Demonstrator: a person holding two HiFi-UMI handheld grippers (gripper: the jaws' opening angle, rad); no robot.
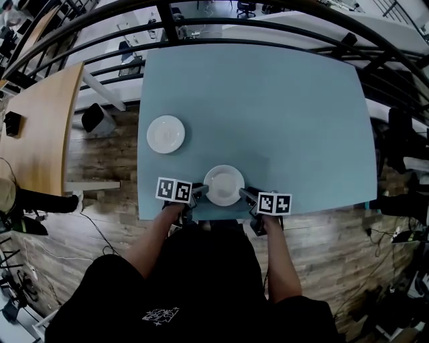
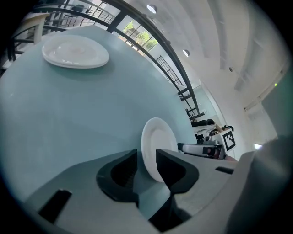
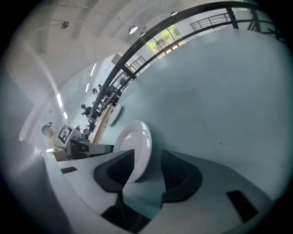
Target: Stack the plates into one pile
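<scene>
Blue table (image 1: 268,100) with two white plates, well apart.

Near plate (image 1: 224,185) – lies flat, right way up, close to the table's near edge, about midway along it. It is flanked by both tools.

Far plate (image 1: 165,134) – flat, farther and to the left, close to the table's left edge. Nothing touches it.

Left gripper (image 1: 199,192) – at the near plate's left rim. Jaws stand apart with the rim between them; its own view shows a gap beside the rim, so there is no clamp.

Right gripper (image 1: 244,195) – at the same plate's right rim, mirror of the left. Jaws apart and the rim sits between them, close to one jaw with clear space to the other. Not pressed.

Both gripper bodies and the person's forearms reach in over the near edge.

Room – the wide blue surface lies open to the right and far of both plates. A dark railing (image 1: 281,13) curves beyond the far edge. A wooden desk (image 1: 40,127) stands left, across a strip of floor.
</scene>
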